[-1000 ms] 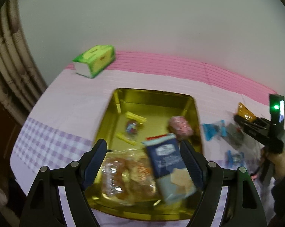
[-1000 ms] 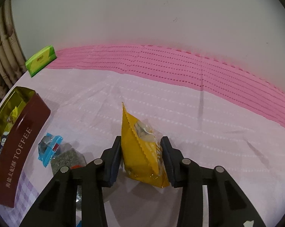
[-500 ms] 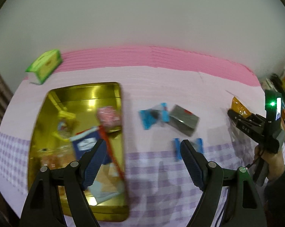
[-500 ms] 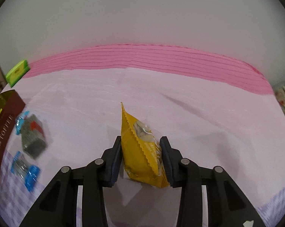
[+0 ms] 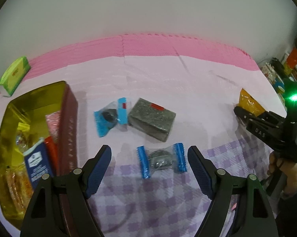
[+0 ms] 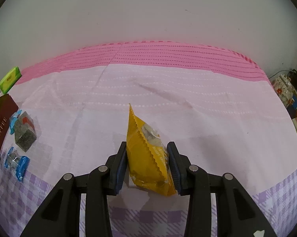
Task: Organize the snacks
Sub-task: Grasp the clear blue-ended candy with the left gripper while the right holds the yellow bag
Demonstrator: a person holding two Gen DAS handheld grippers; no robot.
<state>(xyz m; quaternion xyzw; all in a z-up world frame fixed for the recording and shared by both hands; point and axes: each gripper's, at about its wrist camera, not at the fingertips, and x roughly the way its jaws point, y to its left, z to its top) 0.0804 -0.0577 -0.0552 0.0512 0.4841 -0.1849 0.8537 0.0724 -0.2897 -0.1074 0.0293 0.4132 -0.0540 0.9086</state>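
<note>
- On the tabletop (image 5: 187, 83), far left, the gold tin (image 5: 4, 130) sits rigid and part-filled with snacks.
- Grey foil packet (image 5: 151, 116) lies flat near centre, long axis slanting down to the right; it looks soft-cornered, best pinched across its short sides.
- Yellow packet (image 6: 148, 154) stands on edge in the right claw (image 6: 147, 165), pinched at its lower half, its top corner pointing away; light and crinkly, likely slippery.
- Blue-ended candy (image 5: 161, 161) lies between the wide, empty left claw (image 5: 149, 165) fingers, long axis crosswise; grip its plump middle.
</note>
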